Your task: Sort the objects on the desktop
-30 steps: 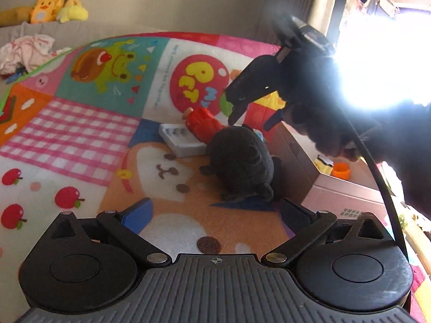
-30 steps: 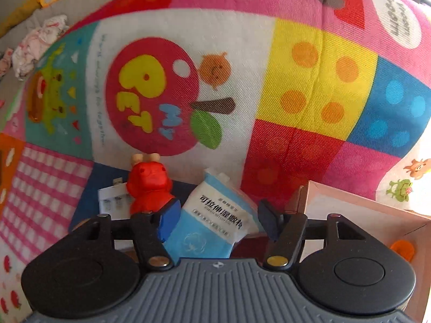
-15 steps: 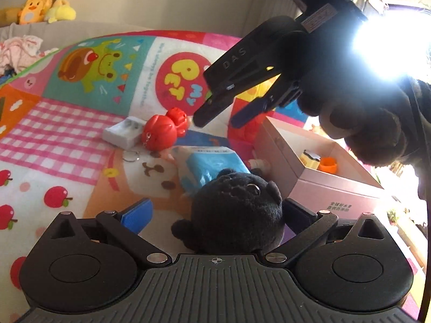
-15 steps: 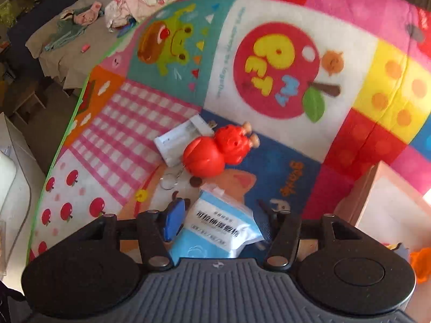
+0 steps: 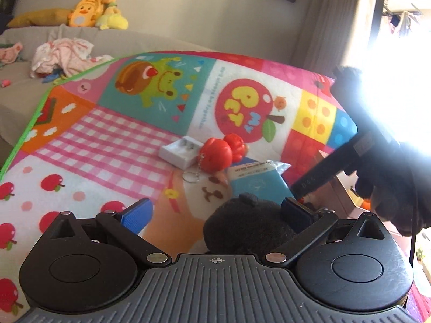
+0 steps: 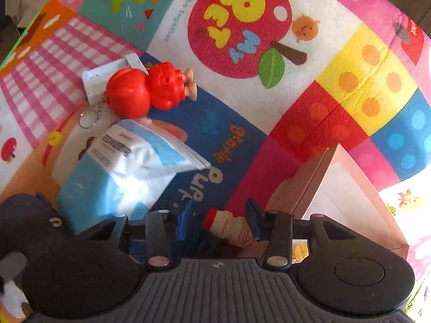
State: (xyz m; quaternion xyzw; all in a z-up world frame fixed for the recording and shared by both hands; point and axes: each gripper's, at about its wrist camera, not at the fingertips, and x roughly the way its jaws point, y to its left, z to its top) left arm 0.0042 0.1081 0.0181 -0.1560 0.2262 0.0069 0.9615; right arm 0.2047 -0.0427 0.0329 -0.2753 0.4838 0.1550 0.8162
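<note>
Right wrist: right hand-held gripper (image 6: 219, 218) brackets small bottle (image 6: 231, 228) beside pink box (image 6: 317, 167).

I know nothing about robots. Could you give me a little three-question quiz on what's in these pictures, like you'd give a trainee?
1. True or false: the red toy lies inside the pink box.
2. What sits between the right tongs? A) a small bottle with a red cap B) a spoon C) a pencil
3. Fill in: the plush toy between the left tongs is ____ in colour.

Key: 1 false, it lies on the mat; 2 A; 3 black.
</note>
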